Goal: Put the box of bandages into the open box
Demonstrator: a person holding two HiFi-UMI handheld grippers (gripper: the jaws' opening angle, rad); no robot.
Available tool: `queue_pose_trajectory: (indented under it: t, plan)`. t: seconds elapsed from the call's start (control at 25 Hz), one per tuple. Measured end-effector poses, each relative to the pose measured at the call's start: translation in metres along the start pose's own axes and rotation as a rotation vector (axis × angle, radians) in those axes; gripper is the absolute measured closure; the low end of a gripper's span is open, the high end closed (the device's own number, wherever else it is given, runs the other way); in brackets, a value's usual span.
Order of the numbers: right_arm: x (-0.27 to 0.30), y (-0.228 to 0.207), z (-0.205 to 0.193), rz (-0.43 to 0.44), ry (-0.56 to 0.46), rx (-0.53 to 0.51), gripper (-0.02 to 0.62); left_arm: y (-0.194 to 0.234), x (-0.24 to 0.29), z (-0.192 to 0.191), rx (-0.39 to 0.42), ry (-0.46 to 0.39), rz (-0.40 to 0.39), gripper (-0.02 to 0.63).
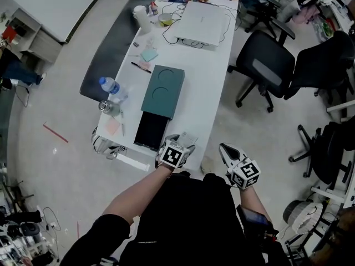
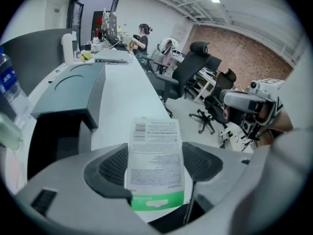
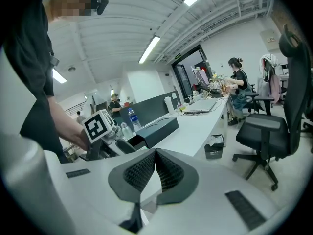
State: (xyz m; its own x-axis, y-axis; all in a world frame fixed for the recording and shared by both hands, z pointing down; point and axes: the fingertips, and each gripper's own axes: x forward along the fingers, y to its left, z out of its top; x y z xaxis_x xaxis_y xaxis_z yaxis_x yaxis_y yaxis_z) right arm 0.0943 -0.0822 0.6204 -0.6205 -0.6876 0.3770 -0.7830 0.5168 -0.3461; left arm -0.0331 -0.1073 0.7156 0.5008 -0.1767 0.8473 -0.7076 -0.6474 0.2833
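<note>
The box of bandages [image 2: 155, 163], white with a green band and printed label up, sits between the jaws of my left gripper [image 2: 155, 153], whose pads press its two long sides. In the head view this left gripper [image 1: 178, 143] holds the bandage box [image 1: 187, 138] at the near end of the white table [image 1: 208, 98]. Just to its left lies the open black box [image 1: 151, 129], with its dark teal lid [image 1: 162, 90] lying beyond it. My right gripper [image 1: 226, 149] hangs off the table's right side; its pads meet with nothing between them [image 3: 155, 155].
A water bottle [image 1: 111, 86], a pen [image 1: 140, 67] and sticky notes [image 1: 148, 55] lie on the table's left side. A white laptop [image 1: 199, 24] sits farther back. Black office chairs [image 1: 266, 65] stand right of the table, and a small bin [image 3: 213, 146] is beside it.
</note>
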Motion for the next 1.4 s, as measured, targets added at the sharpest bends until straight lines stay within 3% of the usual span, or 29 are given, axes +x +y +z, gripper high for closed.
queue_pose_trajectory:
  t: [0.28, 0.72, 1.12, 1.4]
  plan:
    - [0.013, 0.006, 0.004, 0.018, 0.010, -0.013, 0.568, 0.016, -0.033, 0.017, -0.063, -0.122, 0.006, 0.258]
    - [0.041, 0.019, 0.020, 0.068, 0.013, -0.056, 0.568, 0.064, -0.073, 0.021, -0.169, -0.211, 0.061, 0.256]
    - [0.062, 0.030, 0.026, 0.100, 0.023, -0.072, 0.568, 0.128, -0.090, 0.005, -0.237, -0.205, 0.161, 0.256]
    - [0.066, 0.028, 0.025, 0.085, 0.032, -0.053, 0.568, 0.153, -0.070, -0.008, -0.281, -0.162, 0.146, 0.256]
